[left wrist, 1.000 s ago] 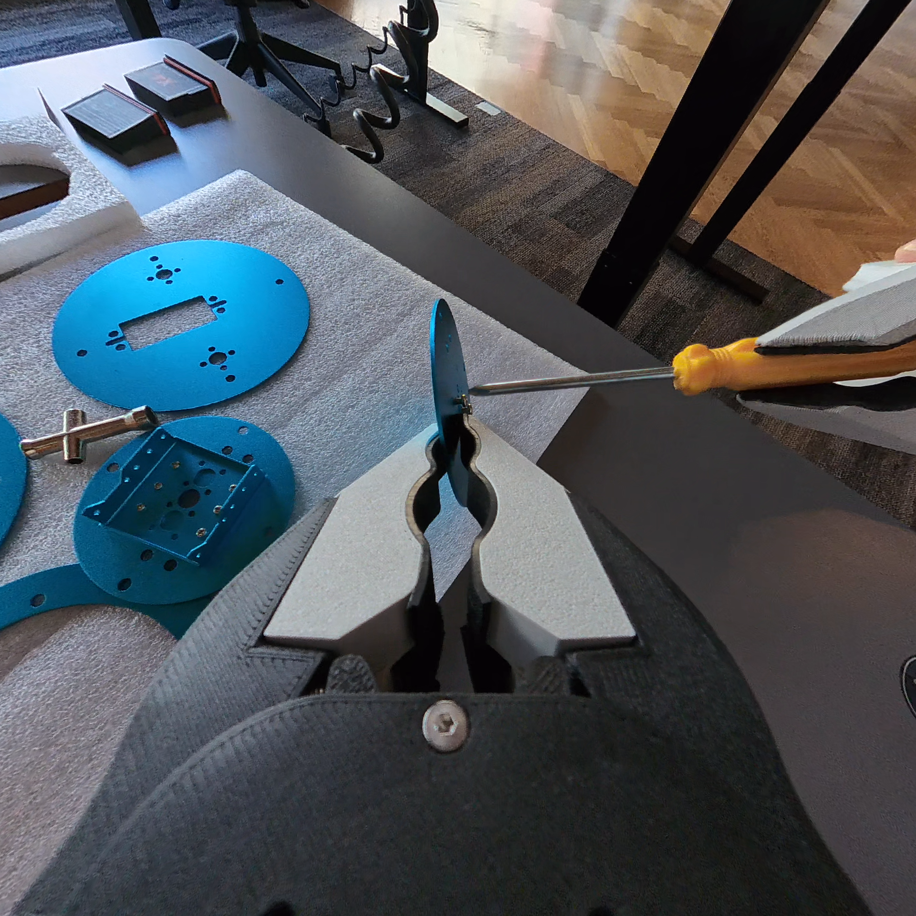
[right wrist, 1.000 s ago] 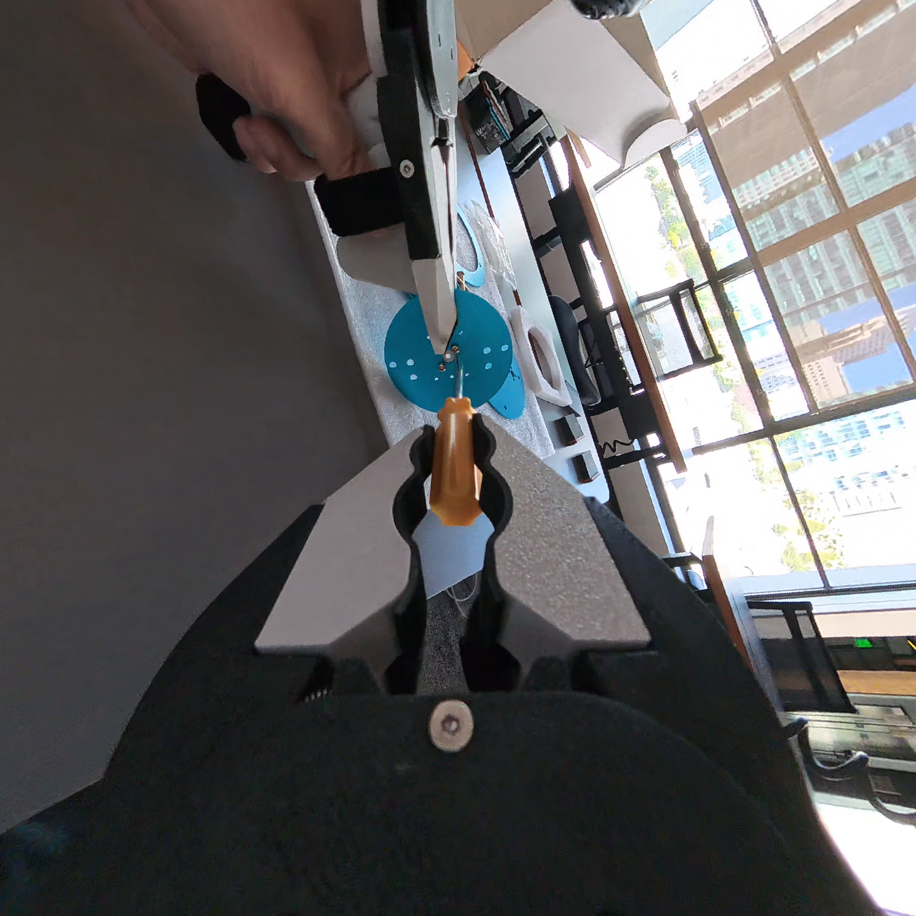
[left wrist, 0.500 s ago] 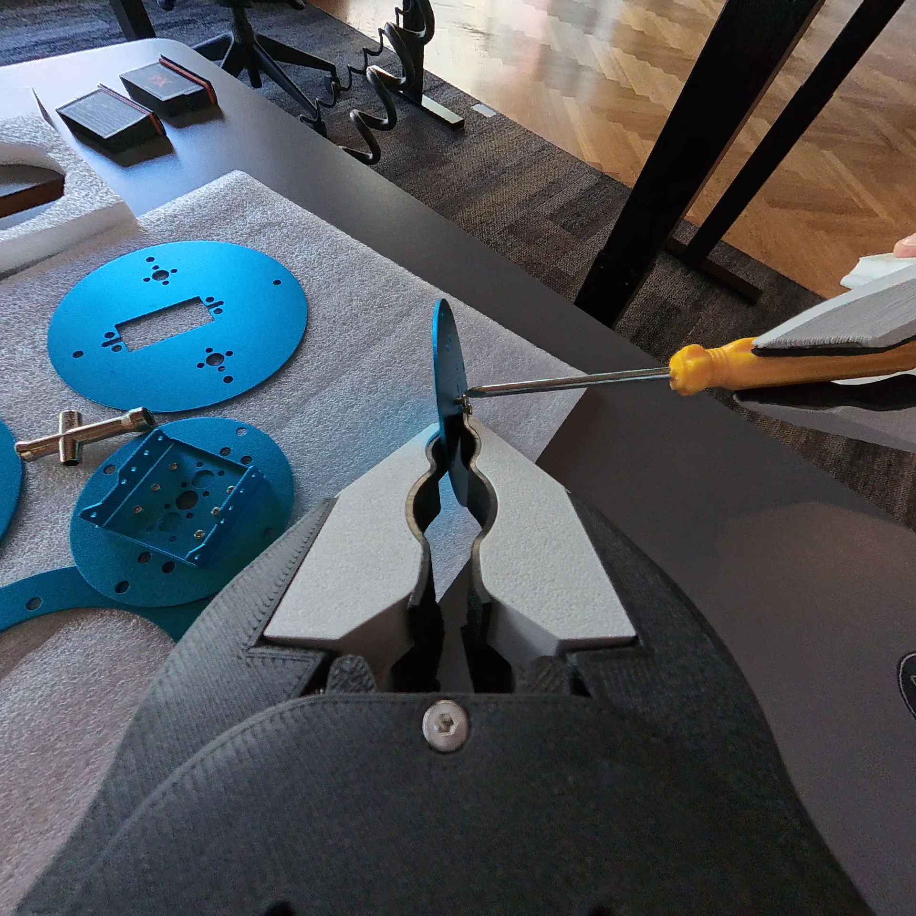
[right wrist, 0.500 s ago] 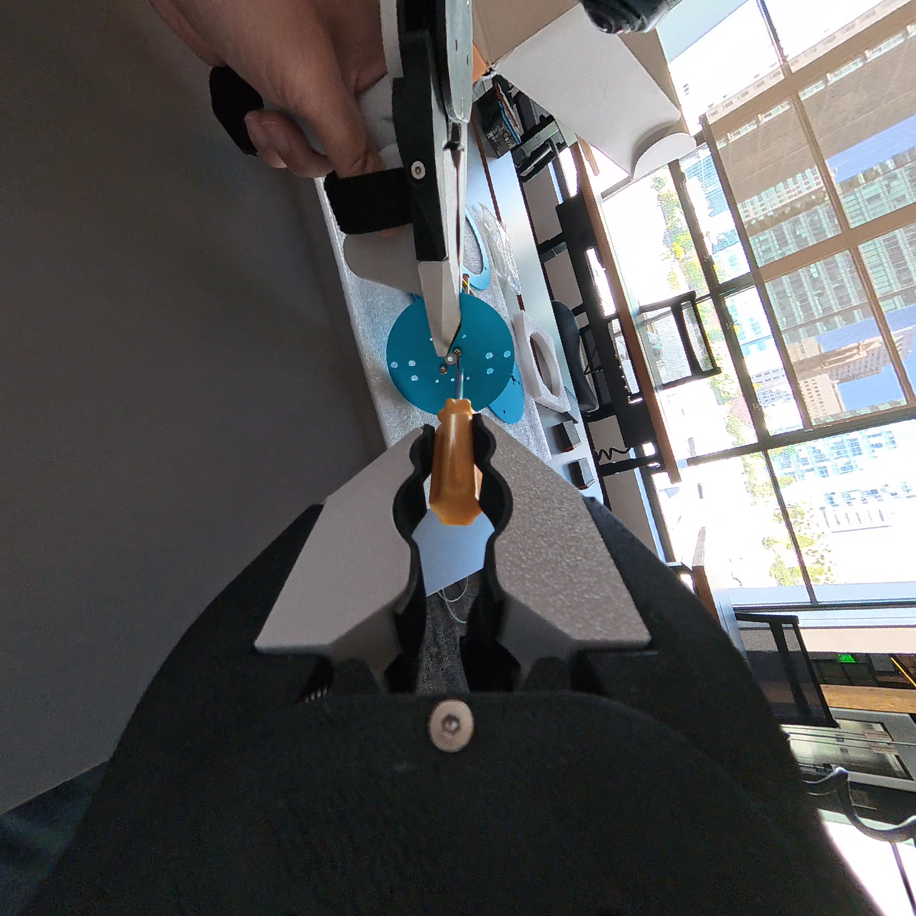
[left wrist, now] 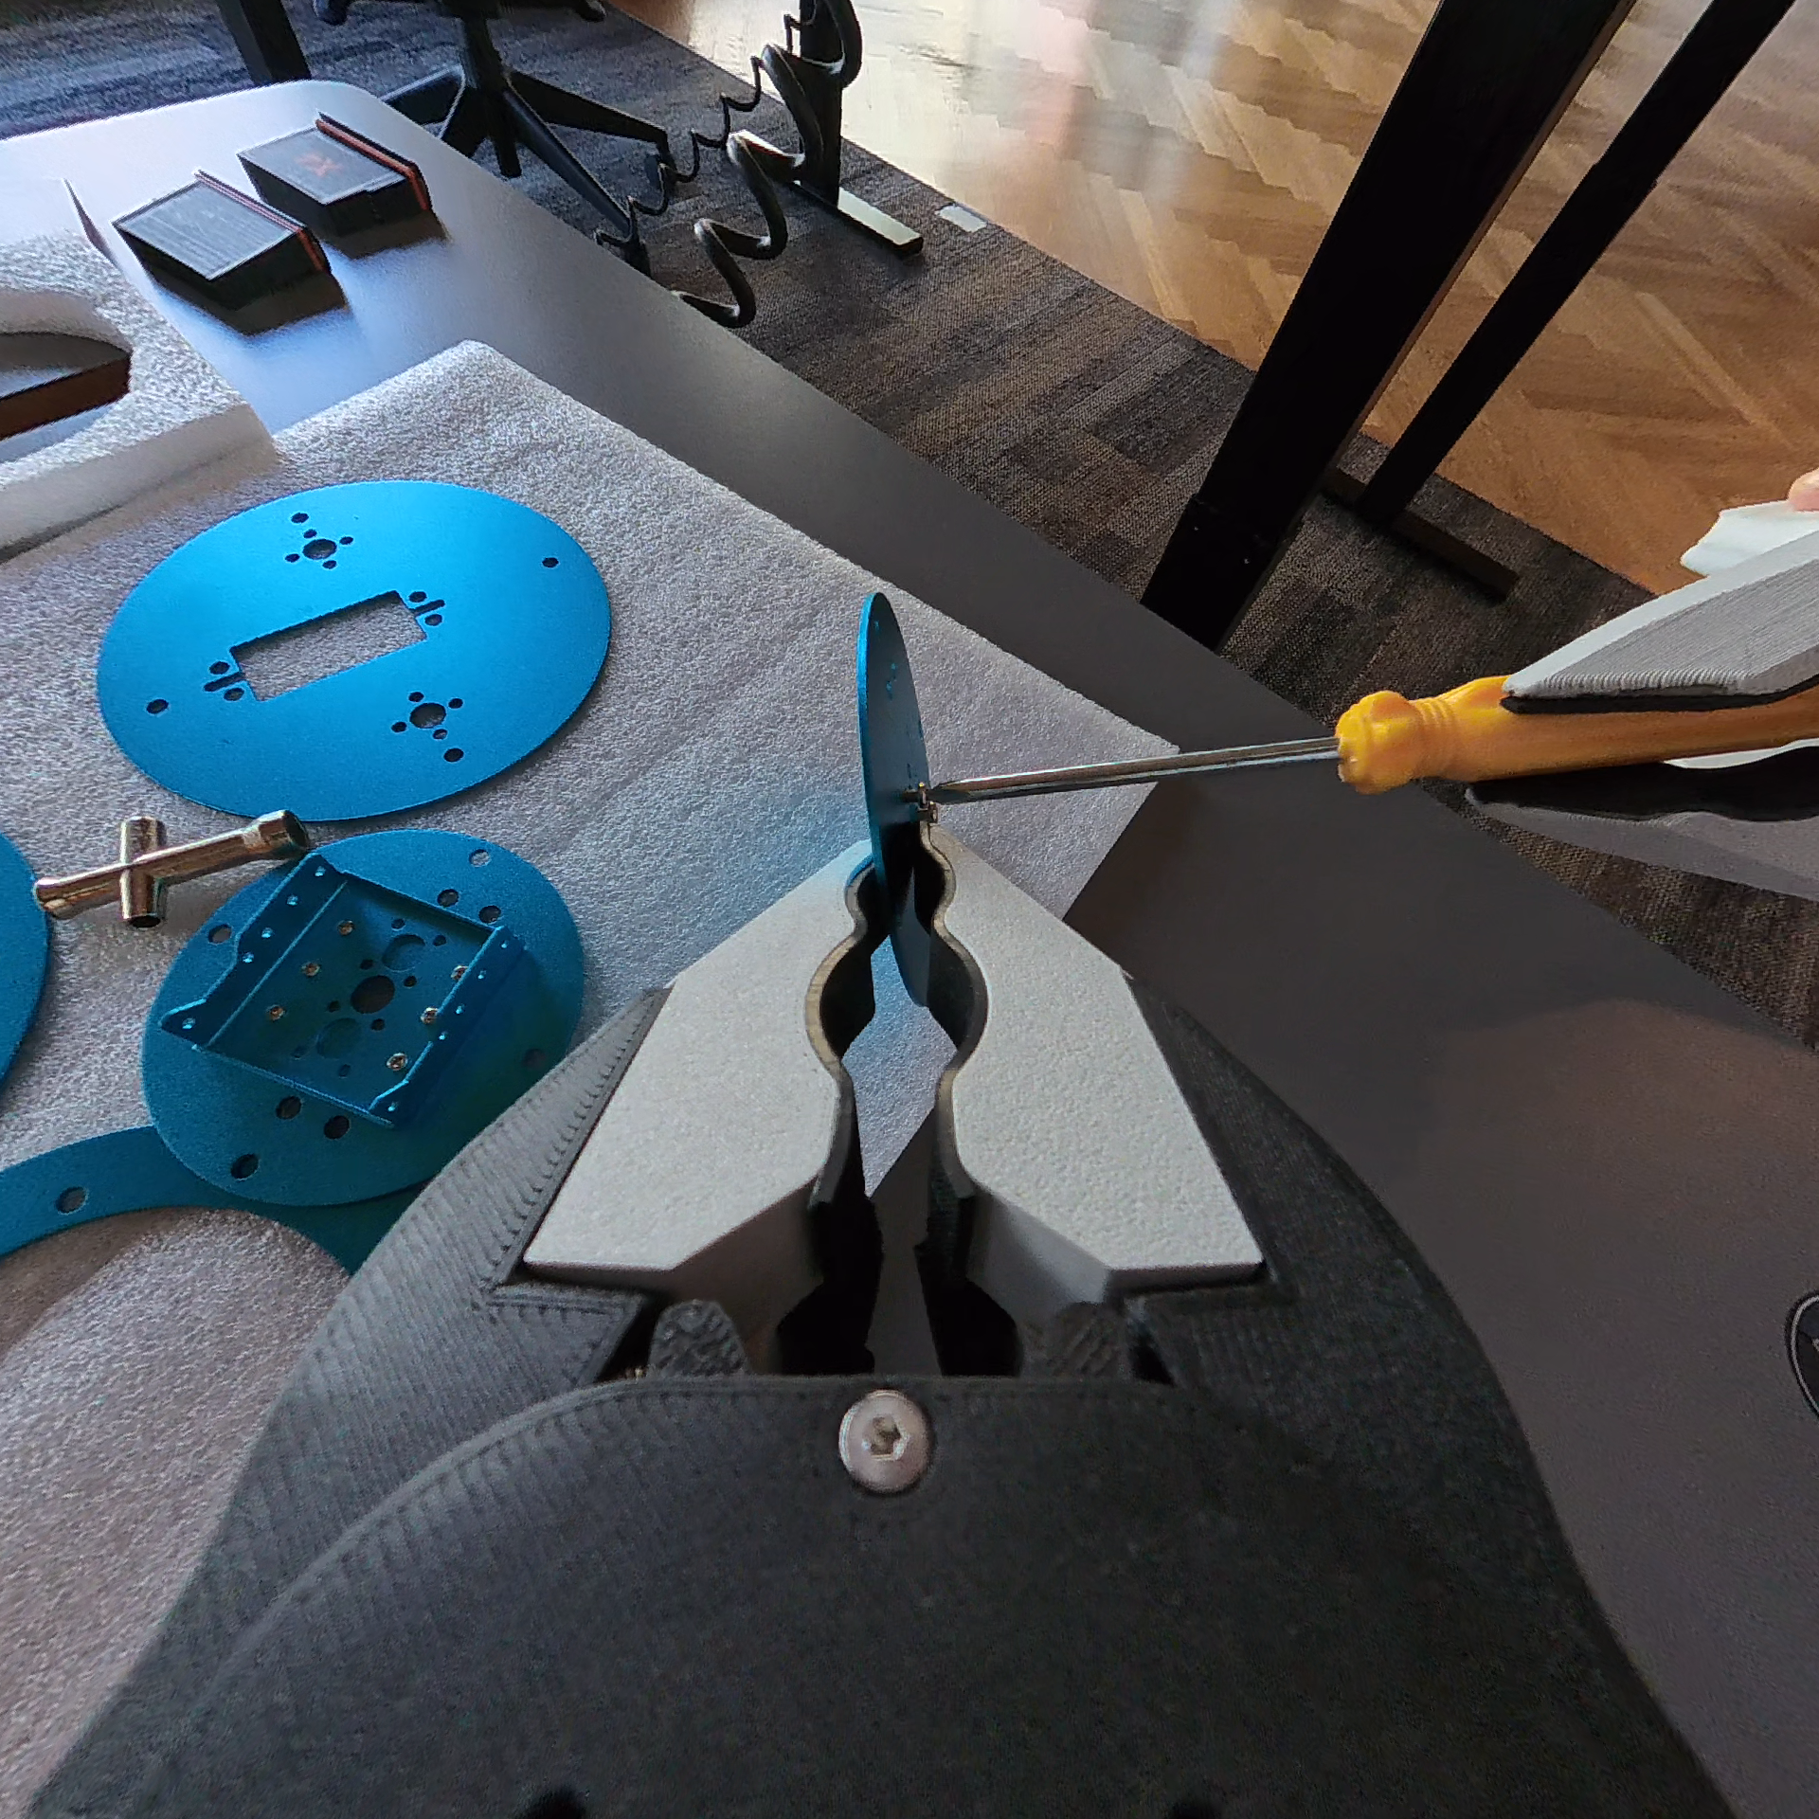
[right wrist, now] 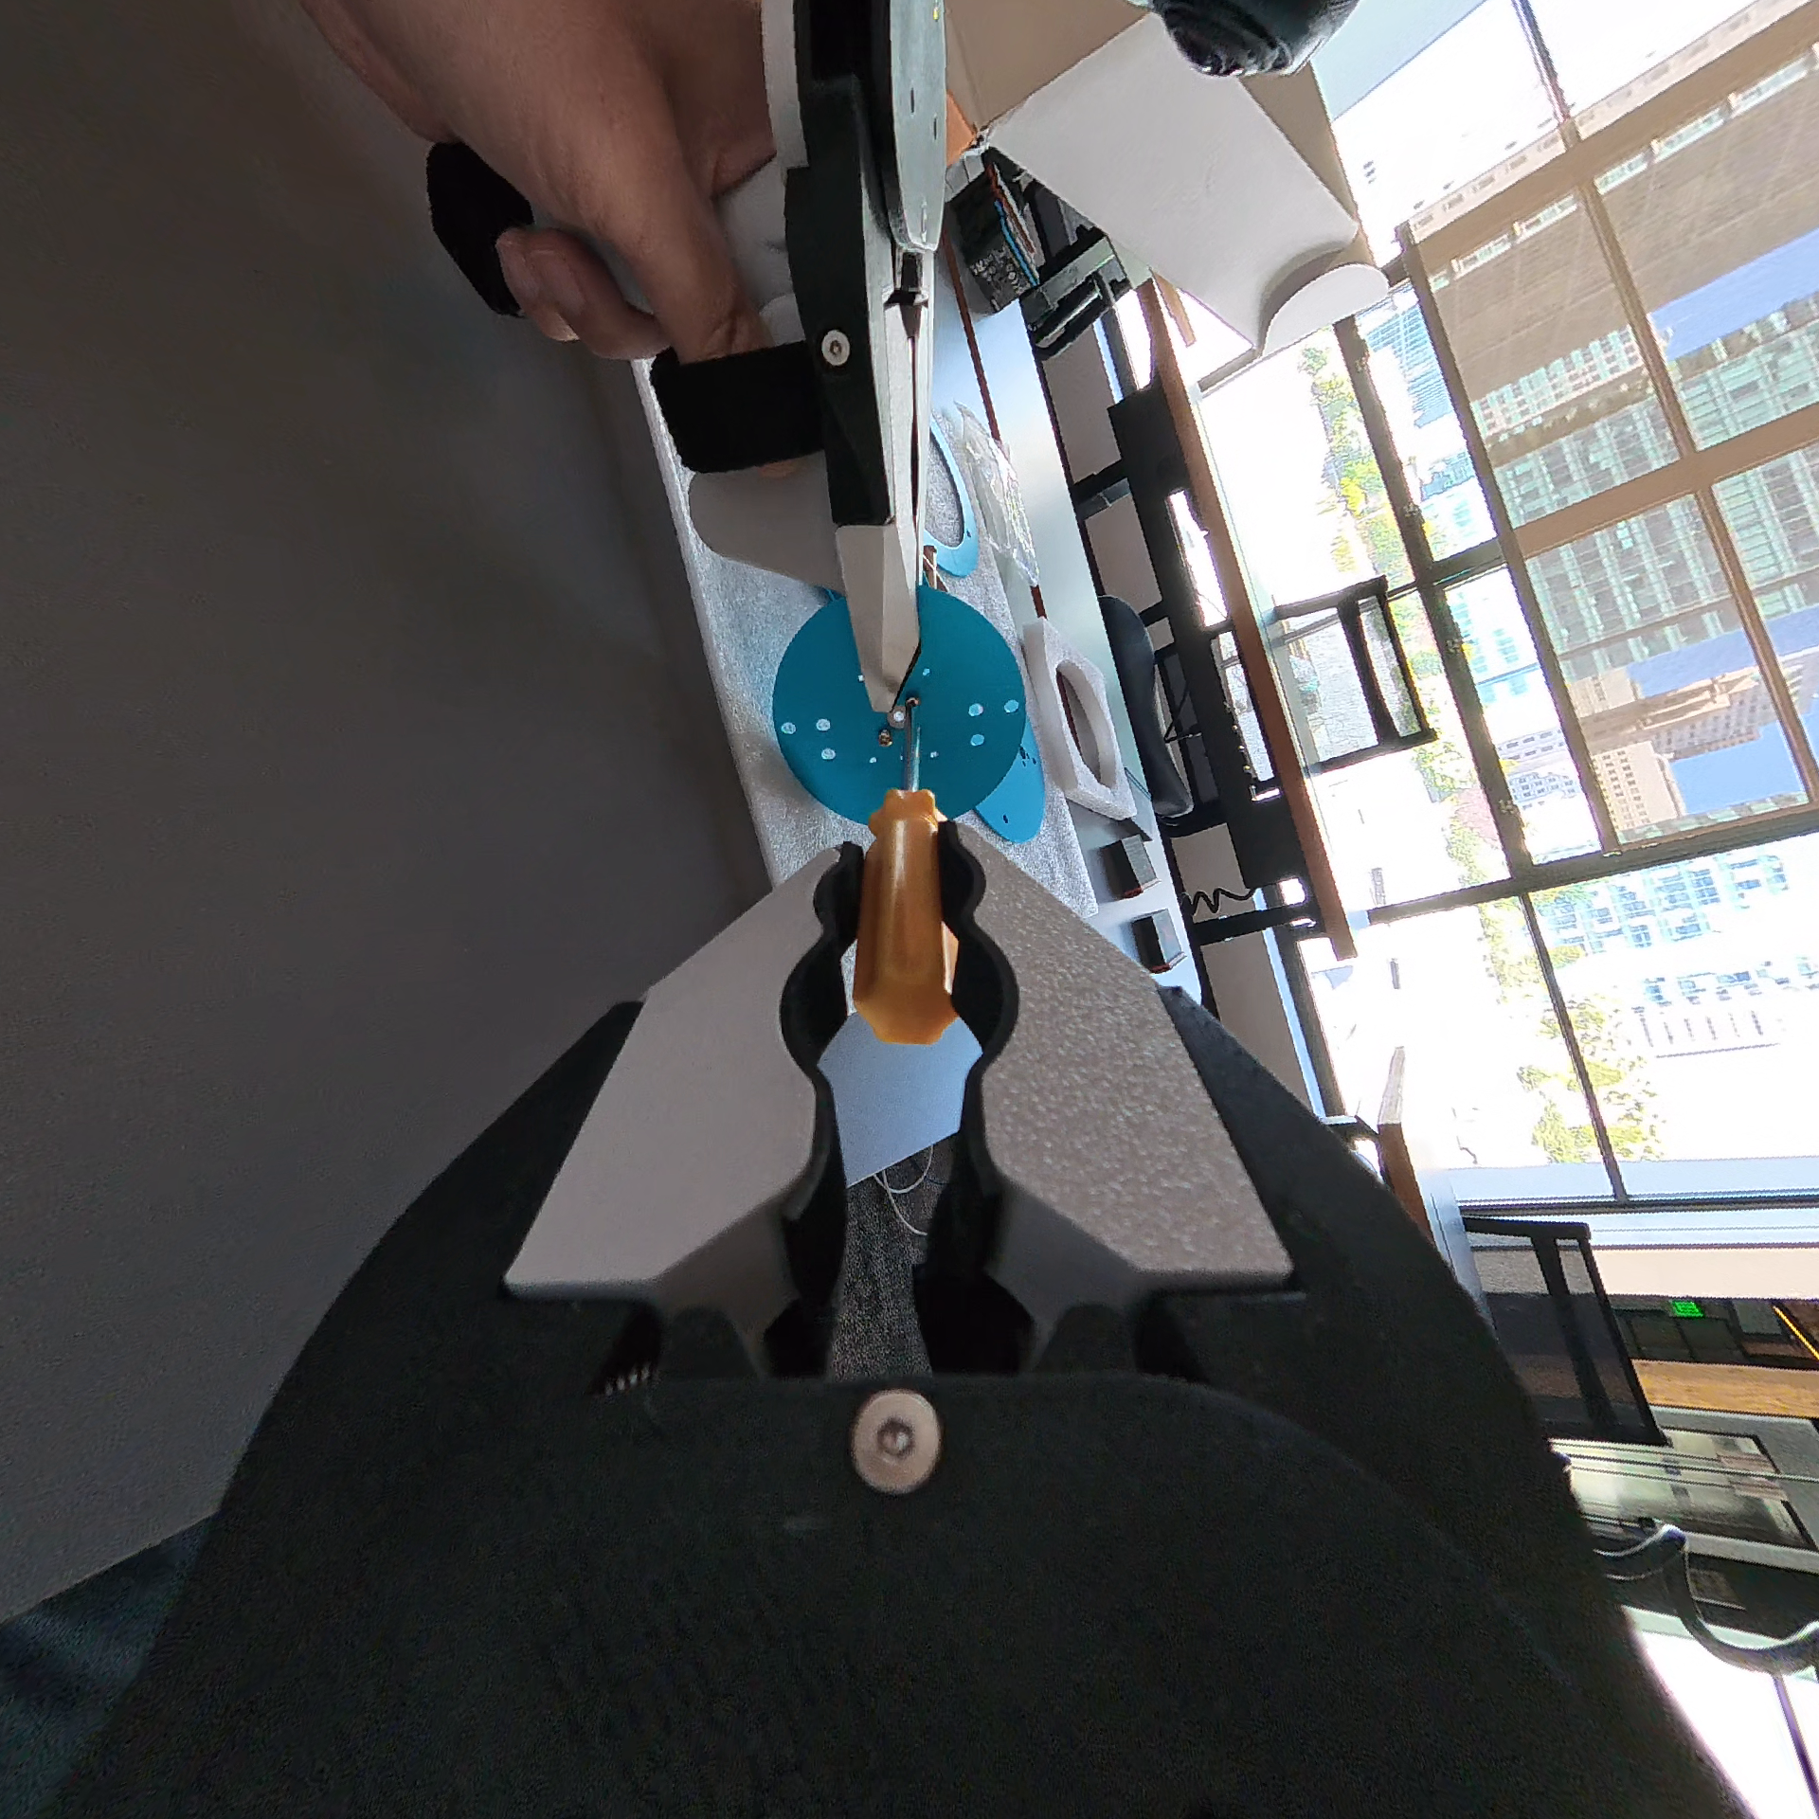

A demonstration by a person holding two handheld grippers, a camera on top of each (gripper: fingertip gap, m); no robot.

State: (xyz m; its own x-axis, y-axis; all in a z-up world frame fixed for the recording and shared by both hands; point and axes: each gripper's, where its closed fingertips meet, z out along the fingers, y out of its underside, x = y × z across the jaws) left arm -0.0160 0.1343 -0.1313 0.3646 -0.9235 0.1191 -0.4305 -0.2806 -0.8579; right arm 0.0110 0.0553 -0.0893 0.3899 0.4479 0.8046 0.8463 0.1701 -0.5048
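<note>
Here I am holding a blue disc [left wrist: 891,748] on edge in my left gripper [left wrist: 910,866], clamped on its lower rim, above the foam sheet [left wrist: 689,630] on the tabletop [left wrist: 1378,1034]. My right gripper [right wrist: 901,866] is clamped on a yellow screwdriver [right wrist: 901,935], its shaft lying crosswise to the disc, tip touching a small screw [left wrist: 923,793] just above my left fingertips [left wrist: 970,876]. Lying flat to my left are 2 more blue discs, one [left wrist: 354,640] with a rectangular cutout, one carrying a bracket [left wrist: 344,994], and a metal cross wrench [left wrist: 167,871].

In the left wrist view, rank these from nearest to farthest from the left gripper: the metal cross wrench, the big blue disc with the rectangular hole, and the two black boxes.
From the left gripper:
1. Metal cross wrench, left on the foam.
2. Big blue disc, just beyond it.
3. Black boxes, far left on the table.
</note>
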